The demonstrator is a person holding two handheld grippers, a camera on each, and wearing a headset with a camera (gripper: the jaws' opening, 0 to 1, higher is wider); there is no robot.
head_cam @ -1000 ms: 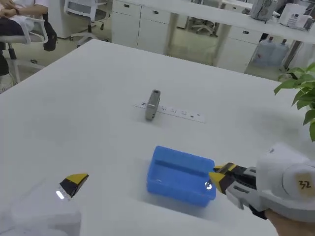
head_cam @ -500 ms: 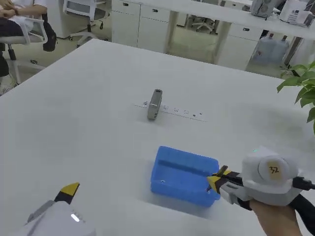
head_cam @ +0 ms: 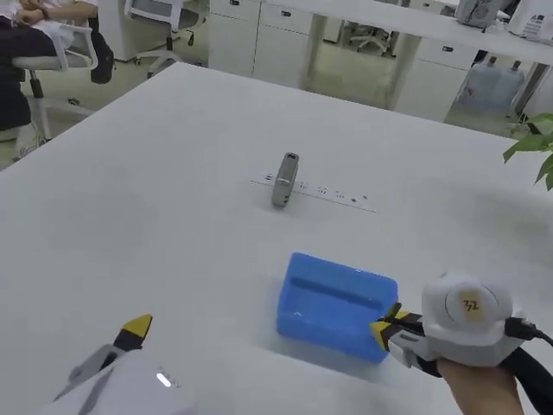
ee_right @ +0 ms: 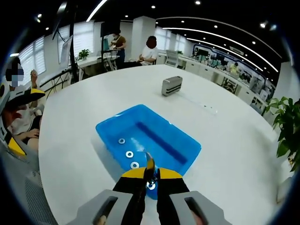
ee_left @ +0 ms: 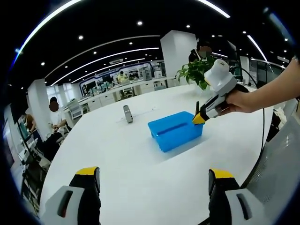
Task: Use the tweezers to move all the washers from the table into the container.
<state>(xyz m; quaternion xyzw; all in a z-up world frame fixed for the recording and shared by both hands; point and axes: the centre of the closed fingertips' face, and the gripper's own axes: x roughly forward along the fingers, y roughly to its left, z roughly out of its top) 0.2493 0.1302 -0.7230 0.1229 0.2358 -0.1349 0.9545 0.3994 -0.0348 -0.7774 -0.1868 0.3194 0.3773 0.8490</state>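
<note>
The right gripper [ee_right: 151,172] has drawn back a little toward the person since the earlier frames; its jaws are pinched narrow on the tweezers [ee_right: 149,161], whose dark tip sticks out just ahead of them, over the near corner of the blue container [ee_right: 119,116]. Three washers [ee_right: 129,153] lie in a short row on the container floor just ahead of the jaws and slightly to their left; a fourth bright ring [ee_right: 151,185] shows in the slit between the jaws, and I cannot tell whether the tweezers grip it or it lies loose below them. I judge this a drop just made or about to be made, with the gripper pulling away from the container rim.

The bright glint that sat at the jaw tips a second ago no longer shows in the head view; the gripper body has also rolled and come closer in. The container keeps its place relative to the grey block [head_cam: 285,179] well beyond the jaws; the overall shift is the camera's.

The left gripper [ee_left: 153,173] has sunk slightly; its jaws stand wide apart, holding nothing, with the container well ahead of them.

Small specks [head_cam: 337,196] line the surface [head_cam: 173,173] beside the grey block; too small to say whether they are washers, so the task may not be finished.
</note>
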